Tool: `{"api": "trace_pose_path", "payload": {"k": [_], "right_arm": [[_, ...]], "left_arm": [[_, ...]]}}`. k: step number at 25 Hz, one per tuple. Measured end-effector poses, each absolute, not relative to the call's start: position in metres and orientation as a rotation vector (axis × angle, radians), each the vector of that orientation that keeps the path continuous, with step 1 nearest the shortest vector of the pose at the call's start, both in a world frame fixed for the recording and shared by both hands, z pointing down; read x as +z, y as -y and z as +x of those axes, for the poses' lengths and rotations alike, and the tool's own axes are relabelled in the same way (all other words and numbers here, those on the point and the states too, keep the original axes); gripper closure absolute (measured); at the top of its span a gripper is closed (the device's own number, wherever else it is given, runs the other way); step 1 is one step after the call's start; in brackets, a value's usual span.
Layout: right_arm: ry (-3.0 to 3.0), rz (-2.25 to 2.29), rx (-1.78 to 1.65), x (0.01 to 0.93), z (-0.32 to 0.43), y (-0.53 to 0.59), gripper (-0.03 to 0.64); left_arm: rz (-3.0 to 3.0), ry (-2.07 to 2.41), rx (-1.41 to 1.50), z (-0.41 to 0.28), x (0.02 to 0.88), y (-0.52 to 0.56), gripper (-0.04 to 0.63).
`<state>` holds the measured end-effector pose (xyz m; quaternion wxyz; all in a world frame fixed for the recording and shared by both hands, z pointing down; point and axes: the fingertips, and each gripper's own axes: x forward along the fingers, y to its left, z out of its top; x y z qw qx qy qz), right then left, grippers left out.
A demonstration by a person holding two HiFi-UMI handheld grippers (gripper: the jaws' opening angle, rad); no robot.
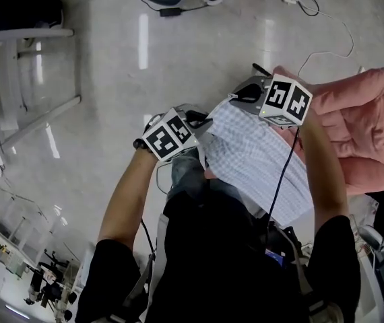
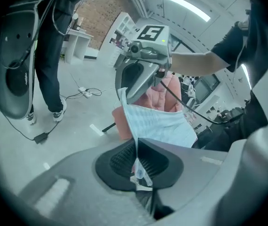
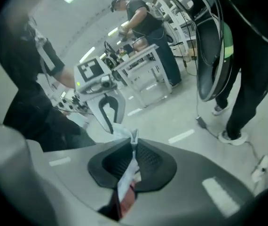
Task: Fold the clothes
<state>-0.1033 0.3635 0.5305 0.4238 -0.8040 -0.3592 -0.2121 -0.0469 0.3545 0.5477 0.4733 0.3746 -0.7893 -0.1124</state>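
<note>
Floor [image 1: 111, 59]: pale and glossy, with cables at the top of the head view; the cloth hangs above it, resting on no surface.
Cloth [image 1: 259, 160]: a checked garment at frame centre, stretched between the two grippers and draping toward the lower right, against the person's front.
Left gripper [image 2: 137, 154]: jaws clamped together on a thin edge of the cloth.
Right gripper [image 3: 133, 149]: jaws closed on the cloth's other top corner, with a fold bunched between the pads.
Pink garment [image 1: 360, 133]: at right of the head view, just behind the cloth.
Step, as I judge it: holding the top edge out, ready to fold.
Doing it well: keep both pinches firm, draw the grippers apart until the edge runs straight, and level them.
Unclear: whether this edge is the collar or the hem.
</note>
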Motion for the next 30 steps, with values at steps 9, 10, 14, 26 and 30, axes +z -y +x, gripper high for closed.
{"api": "trace_pose_path", "payload": {"k": [9, 10, 14, 26, 30], "right_arm": [[1.036, -1.940, -0.878, 0.580, -0.114, -0.385, 0.595], [1.029, -1.926, -0.884, 0.584, -0.112, -0.383, 0.590], [0.999, -1.878, -0.817, 0.593, -0.102, -0.377, 0.412], [1.142, -1.814, -0.752, 0.561, -0.098, -0.368, 0.417], [1.239, -1.773, -0.690, 0.533, -0.091, -0.357, 0.428]], "left_arm": [[0.789, 1.913, -0.271, -0.060, 0.587, -0.384, 0.552], [0.775, 1.926, -0.256, -0.061, 0.591, -0.388, 0.539], [0.731, 1.952, -0.236, -0.056, 0.597, -0.400, 0.537], [0.805, 1.973, -0.180, -0.040, 0.563, -0.400, 0.537], [0.867, 1.964, -0.134, -0.033, 0.544, -0.392, 0.537]]}}
